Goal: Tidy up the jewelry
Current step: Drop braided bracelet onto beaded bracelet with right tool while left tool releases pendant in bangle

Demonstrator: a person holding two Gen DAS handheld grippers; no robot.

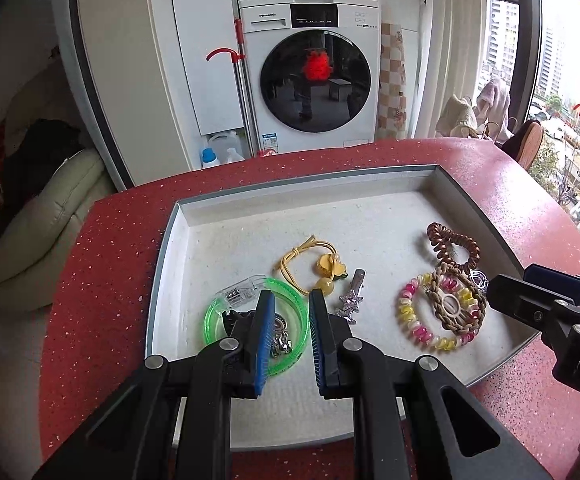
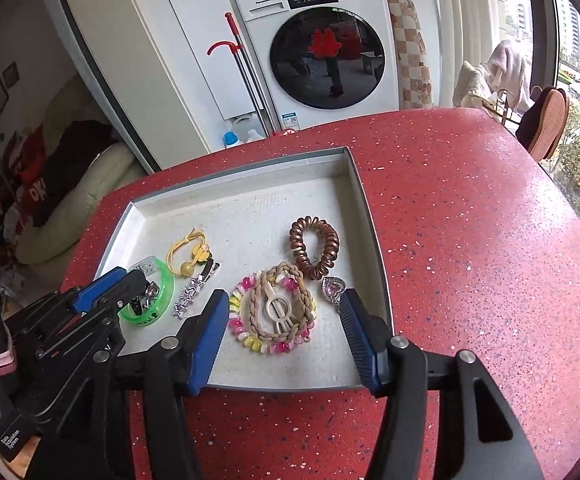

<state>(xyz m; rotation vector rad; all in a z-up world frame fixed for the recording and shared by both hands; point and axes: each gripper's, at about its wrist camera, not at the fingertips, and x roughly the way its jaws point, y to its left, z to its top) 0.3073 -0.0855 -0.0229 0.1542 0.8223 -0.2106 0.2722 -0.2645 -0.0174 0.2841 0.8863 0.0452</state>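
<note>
Lying in a shallow white tray (image 1: 174, 248) on the red speckled bench (image 2: 469, 240) are the pieces of jewelry. A green bangle (image 1: 293, 300) sits at the left with a clear clip (image 1: 242, 290) touching it. Near the middle are a yellow hair tie (image 1: 305, 262) and a silver star clip (image 1: 347, 306). At the right a braided band (image 2: 286, 304) with a cream clip lies on a pink and yellow coil tie (image 2: 250, 340), and a brown coil tie (image 2: 315, 246) is just behind them. A pink heart ring (image 2: 333, 289) rests close to the right wall of the tray.

The left tongs (image 1: 291, 328) hang over the green bangle with a narrow gap and hold nothing. The right tongs (image 2: 284, 326) stand wide apart around the coil tie pile, not touching it.

Beyond the right rim the bench is bare and wide. A washing machine (image 1: 313, 76) stands well behind the bench.
</note>
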